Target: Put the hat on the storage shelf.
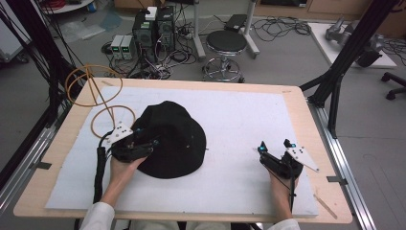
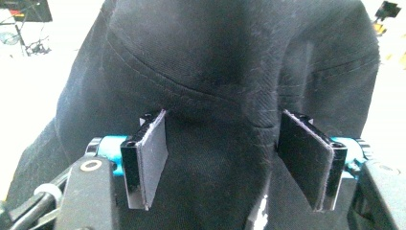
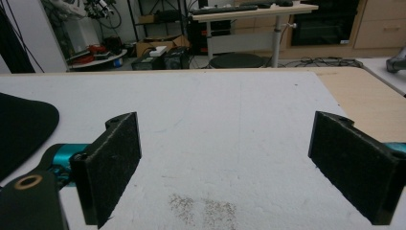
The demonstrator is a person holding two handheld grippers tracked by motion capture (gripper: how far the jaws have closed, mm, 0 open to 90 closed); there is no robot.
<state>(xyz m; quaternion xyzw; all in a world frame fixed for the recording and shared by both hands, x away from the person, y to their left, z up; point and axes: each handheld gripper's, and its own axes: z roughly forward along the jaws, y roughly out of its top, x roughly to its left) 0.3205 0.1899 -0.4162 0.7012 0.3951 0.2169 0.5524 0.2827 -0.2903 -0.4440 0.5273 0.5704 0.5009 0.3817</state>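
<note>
Two hand-held grippers at a white-padded wooden table (image 1: 306,120), one being set against a black cloth bucket hat (image 1: 172,136).

One black fabric hat with a stitched brim is lying left of centre on the white foam mat (image 1: 239,120). The left gripper (image 1: 143,143) is being held at the hat's near-left edge; in the left gripper view its jaws are standing apart on either side of a raised fold of the fabric (image 2: 220,143), the pads (image 2: 153,153) not being pressed on it. The right gripper (image 1: 275,148) is being rested on the mat, well apart from the hat, its jaws being held wide over bare mat (image 3: 230,143). A wire hoop stand (image 1: 95,91) is standing at the far-left corner.
</note>
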